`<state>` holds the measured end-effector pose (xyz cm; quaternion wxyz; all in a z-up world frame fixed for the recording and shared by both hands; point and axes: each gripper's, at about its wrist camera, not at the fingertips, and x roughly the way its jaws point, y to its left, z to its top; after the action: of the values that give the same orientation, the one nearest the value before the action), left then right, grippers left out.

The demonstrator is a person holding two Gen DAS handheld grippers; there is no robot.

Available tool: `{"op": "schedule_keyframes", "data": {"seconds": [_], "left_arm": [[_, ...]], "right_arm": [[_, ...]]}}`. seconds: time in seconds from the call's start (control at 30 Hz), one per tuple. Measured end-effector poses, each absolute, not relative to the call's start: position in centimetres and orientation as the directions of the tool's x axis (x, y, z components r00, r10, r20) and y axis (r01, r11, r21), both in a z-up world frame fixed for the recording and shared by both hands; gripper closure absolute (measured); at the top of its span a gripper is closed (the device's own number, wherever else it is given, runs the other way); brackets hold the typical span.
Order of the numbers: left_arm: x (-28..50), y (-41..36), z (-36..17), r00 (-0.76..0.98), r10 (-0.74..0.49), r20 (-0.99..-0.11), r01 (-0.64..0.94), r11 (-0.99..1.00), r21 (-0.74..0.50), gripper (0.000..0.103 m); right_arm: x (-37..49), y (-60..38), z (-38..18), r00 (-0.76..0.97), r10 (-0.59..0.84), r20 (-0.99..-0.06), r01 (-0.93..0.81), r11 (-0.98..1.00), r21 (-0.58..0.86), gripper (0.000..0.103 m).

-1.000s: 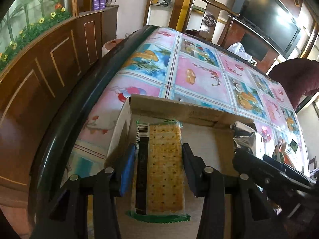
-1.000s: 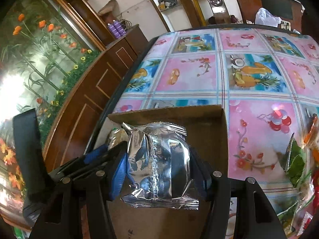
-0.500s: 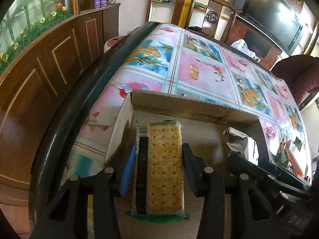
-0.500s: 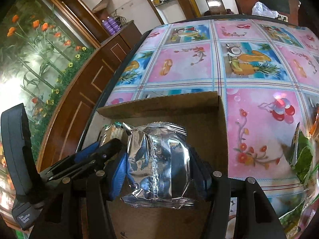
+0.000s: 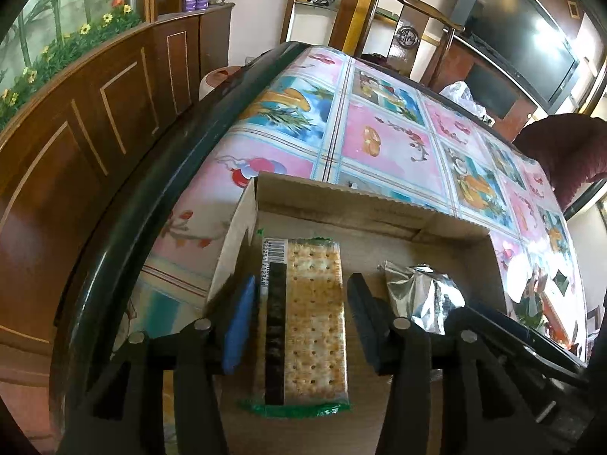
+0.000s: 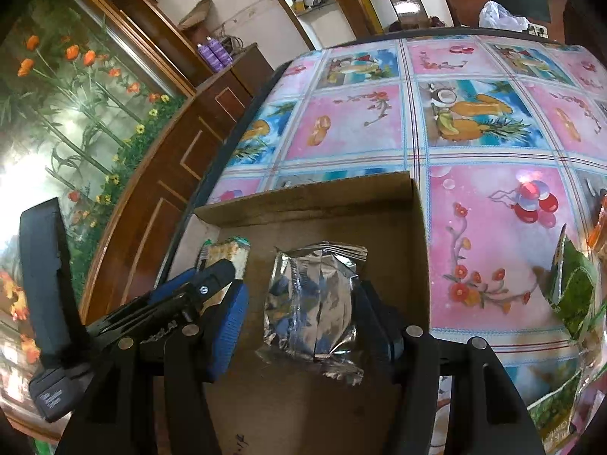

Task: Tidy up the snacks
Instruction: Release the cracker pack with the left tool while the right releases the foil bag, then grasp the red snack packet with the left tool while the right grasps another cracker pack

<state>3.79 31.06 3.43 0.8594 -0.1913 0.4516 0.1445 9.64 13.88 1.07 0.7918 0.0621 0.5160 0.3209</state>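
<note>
An open cardboard box (image 5: 371, 204) (image 6: 311, 193) sits at the table's left edge. A cracker pack (image 5: 307, 318) with green ends lies flat on the box floor between the fingers of my left gripper (image 5: 299, 318), which is open with gaps on both sides. A silver foil snack pack (image 6: 315, 303) (image 5: 421, 299) lies on the box floor to its right. My right gripper (image 6: 299, 314) is open around it; the left pad stands clear, the right finger is close to the foil. The cracker pack (image 6: 227, 254) also shows in the right wrist view behind the left gripper's fingers (image 6: 182, 295).
The table has a pink and blue fruit-print cloth (image 6: 474, 121) and a dark rim (image 5: 151, 197). Green snack bags (image 6: 573, 288) lie right of the box. A wooden cabinet (image 5: 76, 121) runs along the left; a chair (image 5: 409, 11) stands at the far end.
Both grippers have opened and let go: the cracker pack and the foil pack now rest on the box floor. Both grippers have drawn back a little.
</note>
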Motion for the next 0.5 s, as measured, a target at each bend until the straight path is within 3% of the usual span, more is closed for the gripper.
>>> {"op": "schedule_keyframes", "data": {"seconds": [0.23, 0.5], "left_arm": [[3.2, 31.1, 4.4, 0.598, 0.059, -0.800, -0.410, 0.879, -0.241, 0.042], [2.8, 30.3, 5.6, 0.651, 0.021, -0.759, -0.352, 0.894, -0.277, 0.040]], "right_arm": [[6.9, 10.4, 3.6, 0.298, 0.638, -0.710, -0.482, 0.743, 0.465, 0.038], [3.3, 3.1, 4.9, 0.340, 0.671, -0.659, -0.493, 0.724, 0.484, 0.038]]}}
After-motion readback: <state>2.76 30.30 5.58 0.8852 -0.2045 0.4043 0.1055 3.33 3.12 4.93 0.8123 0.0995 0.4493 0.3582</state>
